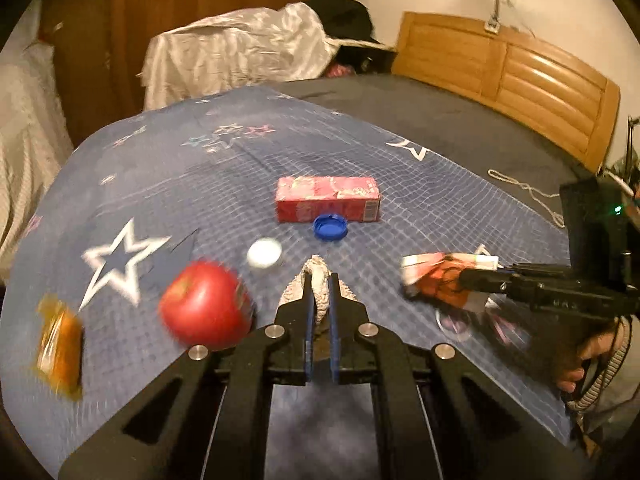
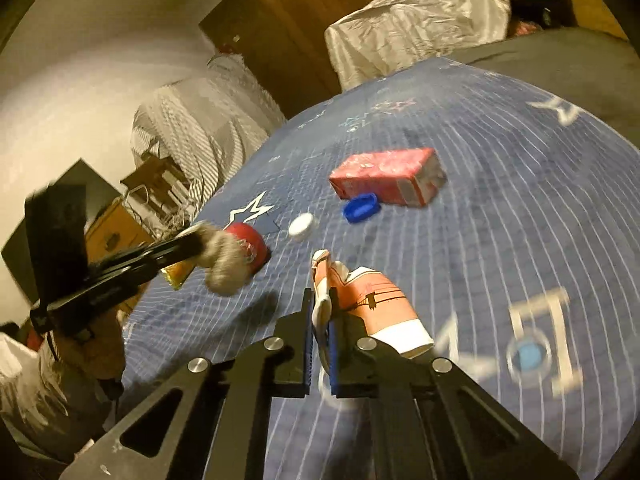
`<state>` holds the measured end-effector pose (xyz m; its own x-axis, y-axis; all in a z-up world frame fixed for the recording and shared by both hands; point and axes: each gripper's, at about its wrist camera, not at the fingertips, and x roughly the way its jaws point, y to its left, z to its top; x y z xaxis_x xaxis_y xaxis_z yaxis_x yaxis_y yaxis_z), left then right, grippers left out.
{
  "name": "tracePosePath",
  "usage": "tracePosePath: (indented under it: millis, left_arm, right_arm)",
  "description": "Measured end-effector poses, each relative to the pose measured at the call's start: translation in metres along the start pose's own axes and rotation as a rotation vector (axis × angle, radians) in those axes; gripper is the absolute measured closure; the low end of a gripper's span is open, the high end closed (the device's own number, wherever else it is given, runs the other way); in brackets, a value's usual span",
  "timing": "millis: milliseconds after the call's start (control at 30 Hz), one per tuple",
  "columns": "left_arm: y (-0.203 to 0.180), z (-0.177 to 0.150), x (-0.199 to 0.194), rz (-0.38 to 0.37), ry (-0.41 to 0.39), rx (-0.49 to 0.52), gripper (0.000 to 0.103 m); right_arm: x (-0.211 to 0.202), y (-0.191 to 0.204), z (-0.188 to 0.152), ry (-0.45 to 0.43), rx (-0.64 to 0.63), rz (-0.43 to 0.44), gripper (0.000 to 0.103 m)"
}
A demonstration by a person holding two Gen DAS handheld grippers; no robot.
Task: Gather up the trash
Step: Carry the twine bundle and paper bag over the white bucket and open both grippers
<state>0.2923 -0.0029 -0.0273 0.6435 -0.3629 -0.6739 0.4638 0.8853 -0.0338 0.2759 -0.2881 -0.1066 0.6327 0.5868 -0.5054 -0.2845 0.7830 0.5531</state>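
A: Left claw is clamped tight on a crumpled whitish wad of tissue, lifted just above the bed's blue star-print sheet

B: And the right claw?

A: Pinched on a flattened orange & white paper cup, held off the sheet too. From the left cam you see the cup sticking out past the tips at far right, a hand behind on the grip

B: What's left on the bed?

A: Pink drink carton lying on its side mid-sheet, blue bottle cap right up against its near edge, white cap a bit nearer & left of that. Red apple just left of the left claw, blurred. Amber plastic-wrapped packet further left near the sheet's edge

B: Background?

A: Wooden headboard at the far right, silvery cloth heaped beyond the bed's far side
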Motion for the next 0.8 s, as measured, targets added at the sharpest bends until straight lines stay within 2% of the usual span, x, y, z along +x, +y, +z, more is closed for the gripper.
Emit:
tracePosePath:
  millis: [133,333,400,500,800]
  left_arm:
    - [0.002,-0.034,-0.041,0.060,-0.007,-0.054,0.098]
    - [0.020,-0.074,-0.093,0.291,0.010,-0.181,0.098]
    - [0.026,-0.082,-0.112,0.386,-0.007,-0.204,0.098]
    - [0.038,-0.091,-0.141,0.473,-0.032,-0.228,0.098]
    - [0.094,-0.114,-0.225,0.672,-0.108,-0.333,0.098]
  right_arm:
    - [-0.023,0.008,-0.027,-0.013,0.045,0.017,0.096]
    - [-0.031,0.050,-0.058,-0.009,0.060,0.064,0.096]
    - [-0.021,0.071,-0.062,0.011,0.046,0.085,0.096]
    - [-0.008,0.109,-0.065,0.044,-0.004,0.115,0.096]
    - [0.024,0.245,-0.053,0.080,-0.189,0.203,0.096]
